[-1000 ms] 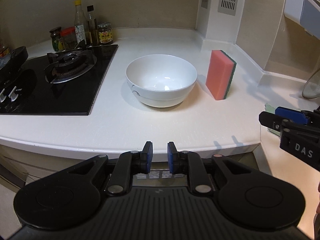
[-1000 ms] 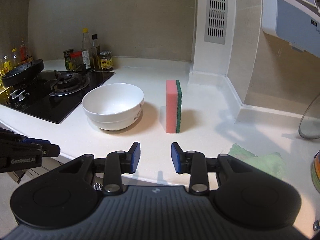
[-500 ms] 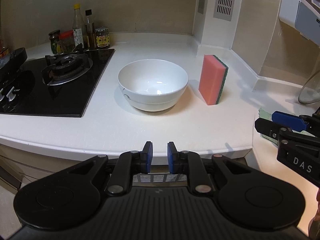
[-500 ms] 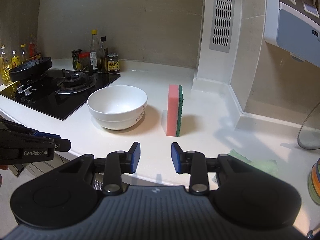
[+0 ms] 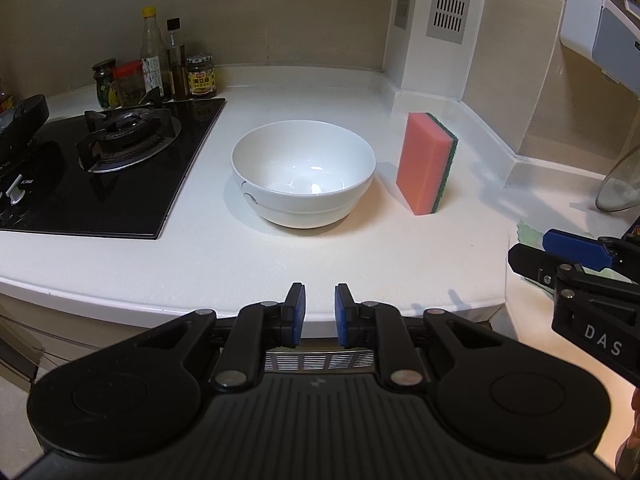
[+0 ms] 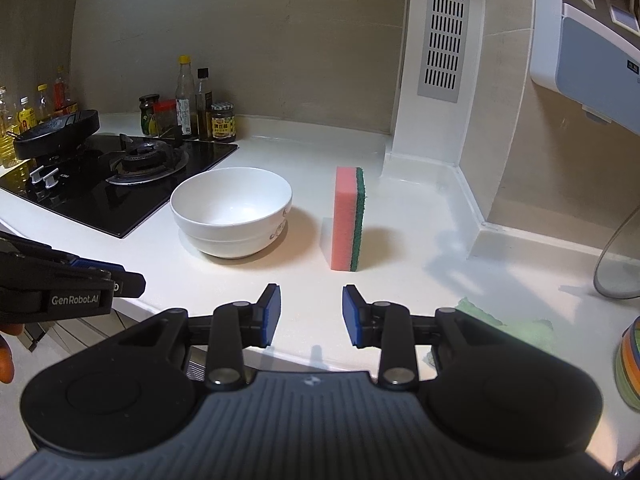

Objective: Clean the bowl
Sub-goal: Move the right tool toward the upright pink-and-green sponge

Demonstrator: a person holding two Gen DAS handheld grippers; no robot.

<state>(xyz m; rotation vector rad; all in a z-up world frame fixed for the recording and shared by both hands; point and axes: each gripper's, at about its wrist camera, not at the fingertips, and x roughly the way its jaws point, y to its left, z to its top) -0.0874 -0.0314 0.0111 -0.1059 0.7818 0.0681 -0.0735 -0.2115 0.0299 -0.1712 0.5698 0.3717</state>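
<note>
A white bowl point(image 5: 304, 176) point(image 6: 232, 216) stands upright and empty on the white countertop point(image 5: 320, 256). Just to its right, a pink sponge point(image 5: 424, 164) point(image 6: 346, 220) with a green scouring side stands on its edge, apart from the bowl. My left gripper point(image 5: 320, 312) hovers at the counter's front edge, in line with the bowl, its blue pads a narrow gap apart and holding nothing. My right gripper point(image 6: 310, 314) is open wider, also holding nothing, short of the sponge. Each gripper shows at the side of the other's view, the right gripper point(image 5: 532, 256) and the left gripper point(image 6: 120, 280).
A black gas hob point(image 5: 100, 172) lies left of the bowl, with bottles and jars point(image 5: 160, 72) behind it and a black pan point(image 6: 56, 132) at far left. A green cloth point(image 6: 516, 328), a glass lid point(image 5: 618, 184) and a striped bowl point(image 6: 630, 368) sit at right.
Both cameras have shifted slightly, and the right one has risen so more wall shows. The bowl and sponge have not moved, and both gripper openings are unchanged.
</note>
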